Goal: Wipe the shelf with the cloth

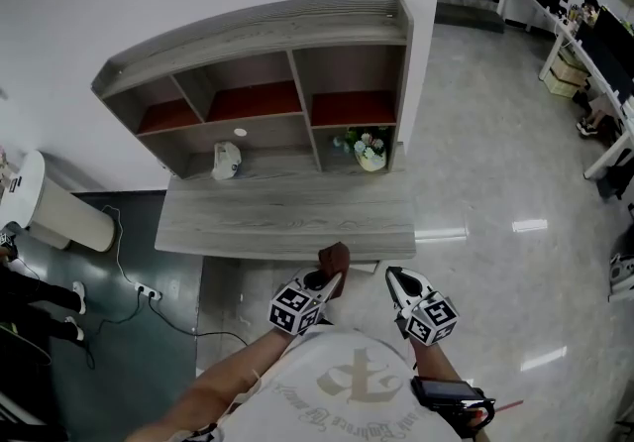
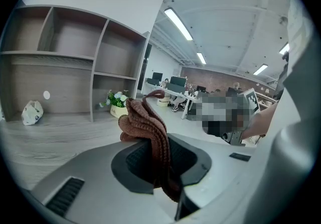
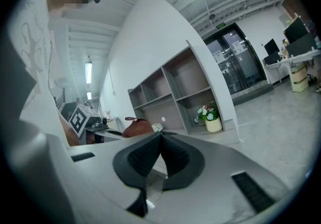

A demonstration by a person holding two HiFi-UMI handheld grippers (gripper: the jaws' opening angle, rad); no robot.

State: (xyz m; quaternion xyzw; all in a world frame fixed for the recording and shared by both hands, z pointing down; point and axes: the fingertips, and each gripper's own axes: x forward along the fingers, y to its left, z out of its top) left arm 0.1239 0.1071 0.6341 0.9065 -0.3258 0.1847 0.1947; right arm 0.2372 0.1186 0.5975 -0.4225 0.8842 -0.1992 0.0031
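So the left gripper [image 1: 325, 281] has its jaws clamped on the brown knitted cloth [image 1: 335, 256]. In its own view the cloth [image 2: 146, 123] runs down between the two dark pads and bunches up in a floppy lump past the tips. The right gripper [image 1: 400, 280] sits just to the right of it, a little apart. Its jaws are pressed together at the tips with nothing in them, which the right gripper view [image 3: 160, 135] shows pretty clearly. Both tools are pulled in close to the person's chest and point forward at the shelf [image 1: 265, 32]. The bare left forearm [image 1: 213, 392] comes in from down-left, and the right wrist has a dark strap [image 1: 451, 394] on it. The cloth's bunched end is right at the front edge of the shelf's wide bottom ledge [image 1: 248, 222], just ahead of the left tips. Honestly can't tell if it's touching the wood. Further ahead, a flower pot [image 1: 369, 151] sits in the bottom right cubby, and ahead-left of the left gripper is a small white baggy thing [image 1: 227, 161] on the ledge.
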